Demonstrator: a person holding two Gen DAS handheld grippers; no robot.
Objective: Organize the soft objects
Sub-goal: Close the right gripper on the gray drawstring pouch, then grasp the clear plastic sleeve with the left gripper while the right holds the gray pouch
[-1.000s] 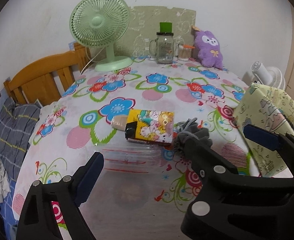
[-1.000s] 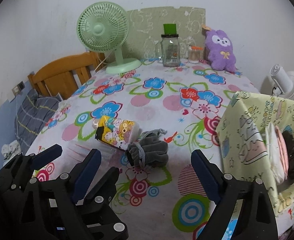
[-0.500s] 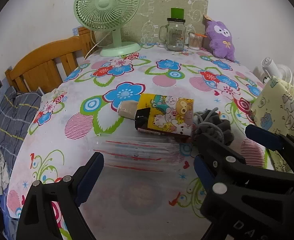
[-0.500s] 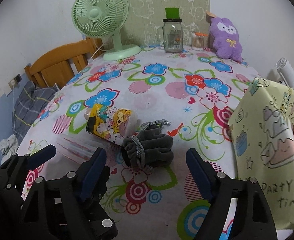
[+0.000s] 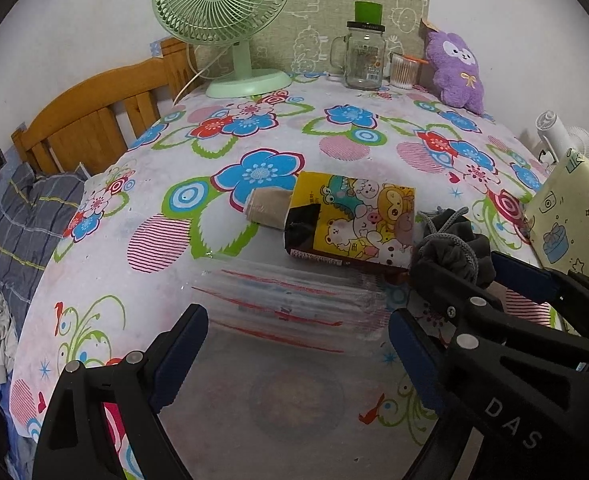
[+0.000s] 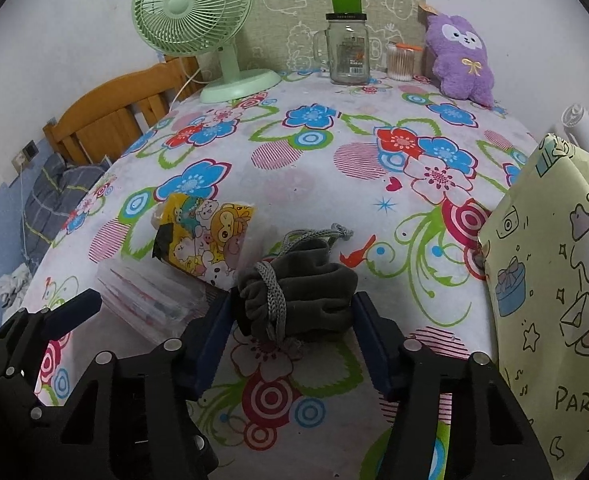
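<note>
A flowered tabletop (image 6: 314,184) fills both views, a fan (image 6: 192,4) and a plush (image 6: 460,58) at its far end. The right gripper (image 6: 292,316) is closing, its fingers (image 6: 214,332) flanking the grey pouch (image 6: 298,294), so the pickup seems to be in hand. The left gripper (image 5: 298,340) hangs open and empty over a clear packet (image 5: 286,300). Next, I judge, comes a firm squeeze and a lift toward the bag (image 6: 554,280) right of the fingers.

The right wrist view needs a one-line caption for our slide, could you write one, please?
Right gripper closing around a grey drawstring pouch on the floral tablecloth.
</note>
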